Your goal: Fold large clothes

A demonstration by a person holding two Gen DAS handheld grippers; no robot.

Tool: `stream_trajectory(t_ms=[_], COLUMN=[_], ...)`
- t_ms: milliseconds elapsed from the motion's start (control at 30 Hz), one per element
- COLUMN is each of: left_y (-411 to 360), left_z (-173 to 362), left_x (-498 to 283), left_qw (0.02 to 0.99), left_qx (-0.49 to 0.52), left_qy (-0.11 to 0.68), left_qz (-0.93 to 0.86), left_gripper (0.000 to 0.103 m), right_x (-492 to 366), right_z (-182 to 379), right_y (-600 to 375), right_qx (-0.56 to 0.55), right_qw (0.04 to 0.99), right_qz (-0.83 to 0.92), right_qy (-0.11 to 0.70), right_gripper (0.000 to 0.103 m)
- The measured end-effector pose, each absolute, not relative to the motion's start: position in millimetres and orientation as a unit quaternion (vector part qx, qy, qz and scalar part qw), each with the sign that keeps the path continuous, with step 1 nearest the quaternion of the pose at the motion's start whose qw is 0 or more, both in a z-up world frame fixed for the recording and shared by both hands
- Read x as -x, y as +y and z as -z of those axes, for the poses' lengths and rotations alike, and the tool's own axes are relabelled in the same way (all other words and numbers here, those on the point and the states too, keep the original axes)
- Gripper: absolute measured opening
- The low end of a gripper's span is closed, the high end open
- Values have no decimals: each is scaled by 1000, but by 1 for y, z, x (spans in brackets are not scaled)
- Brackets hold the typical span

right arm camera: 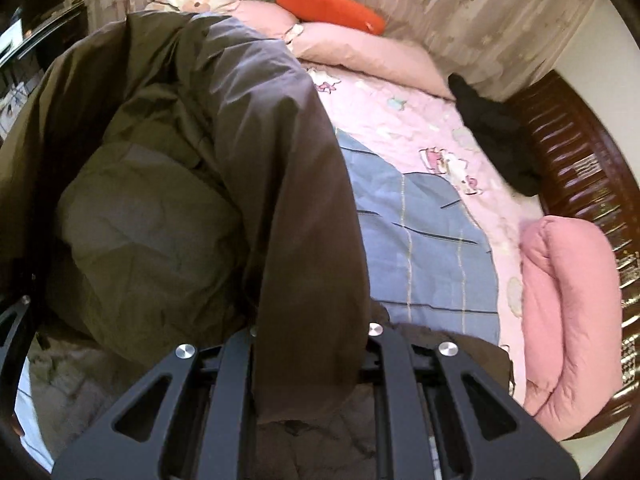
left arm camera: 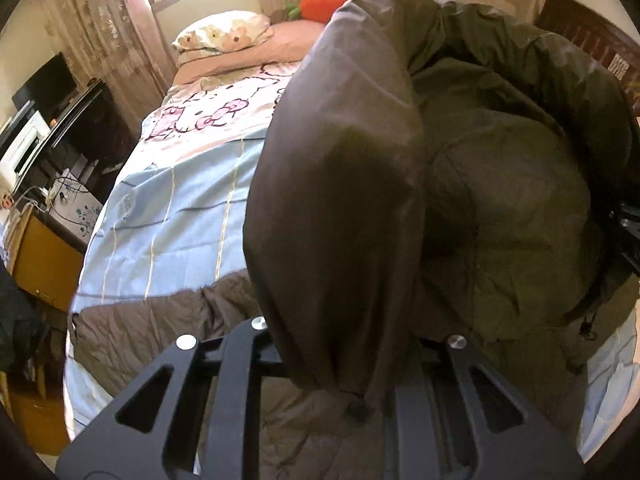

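A large dark olive-brown padded jacket (left arm camera: 500,208) is lifted above the bed. My left gripper (left arm camera: 348,364) is shut on one sleeve (left arm camera: 340,200), which hangs over and hides its fingertips. In the right wrist view the same jacket (right arm camera: 152,216) fills the left half. My right gripper (right arm camera: 312,352) is shut on the other sleeve (right arm camera: 296,200), which drapes over its fingers. The jacket's lower part (left arm camera: 152,332) lies on the quilt below. The right gripper's body shows at the right edge of the left wrist view (left arm camera: 628,232).
The bed has a blue and pink cartoon quilt (left arm camera: 180,200). At the head are pillows (left arm camera: 220,36) and an orange carrot plush (right arm camera: 328,6). A folded pink blanket (right arm camera: 568,312) and a black garment (right arm camera: 500,140) lie by the wooden bed frame (right arm camera: 580,152). A desk with electronics (left arm camera: 52,144) stands left.
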State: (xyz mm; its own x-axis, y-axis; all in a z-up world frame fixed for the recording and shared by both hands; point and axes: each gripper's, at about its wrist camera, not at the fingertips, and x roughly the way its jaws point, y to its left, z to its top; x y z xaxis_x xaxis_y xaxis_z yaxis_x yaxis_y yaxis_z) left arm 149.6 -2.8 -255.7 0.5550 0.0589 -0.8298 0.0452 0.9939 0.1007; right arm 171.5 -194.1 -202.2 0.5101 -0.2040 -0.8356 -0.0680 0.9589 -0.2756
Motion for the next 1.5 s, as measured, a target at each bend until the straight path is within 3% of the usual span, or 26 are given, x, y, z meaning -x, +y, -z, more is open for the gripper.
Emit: stream_trajectory(t_ms=[200, 333, 367, 400, 433, 467, 500, 667, 733, 900, 1167, 1333, 1500], left_y=[-7, -10, -12, -13, -15, -16, -16, 7, 14, 14, 22, 44, 37], left_z=[289, 340, 355, 366, 378, 382, 383, 347, 330, 311, 344, 319, 326], left_x=[-23, 54, 68, 76, 86, 92, 98, 95, 92, 99, 74, 57, 46], left_qw=[880, 877, 873, 867, 859, 857, 859, 856, 856, 847, 762, 790, 784], left_qx=[-72, -114, -127, -137, -156, -171, -183, -80, -54, -84, -33, 72, 17], left_qy=[469, 467, 470, 478, 487, 483, 476, 509, 512, 524, 645, 606, 619], left_qz=[-17, -27, -26, -27, -29, -40, -47, -32, -45, -33, 40, 55, 51], left_gripper=[21, 32, 39, 45, 68, 84, 87, 90, 96, 97, 101, 101, 101], right_x=[-53, 30, 39, 54, 61, 65, 69, 71, 64, 51, 73, 61, 6], right_z=[217, 261, 274, 298, 315, 334, 347, 330, 319, 292, 304, 303, 299], right_y=[-197, -198, -201, -210, -218, -227, -237, -285, -301, -309, -297, -280, -265], right_qx=[83, 107, 106, 99, 93, 89, 90, 64, 63, 74, 19, -18, -56], right_qw=[870, 864, 859, 845, 832, 813, 800, 808, 812, 812, 755, 757, 772], right_qz=[24, -9, -14, -17, -15, -9, 9, 30, 34, 25, 14, 0, 7], right_qy=[485, 491, 500, 525, 546, 576, 592, 584, 579, 579, 655, 653, 634], right_gripper=[15, 18, 20, 27, 52, 72, 93, 99, 99, 99, 99, 99, 99])
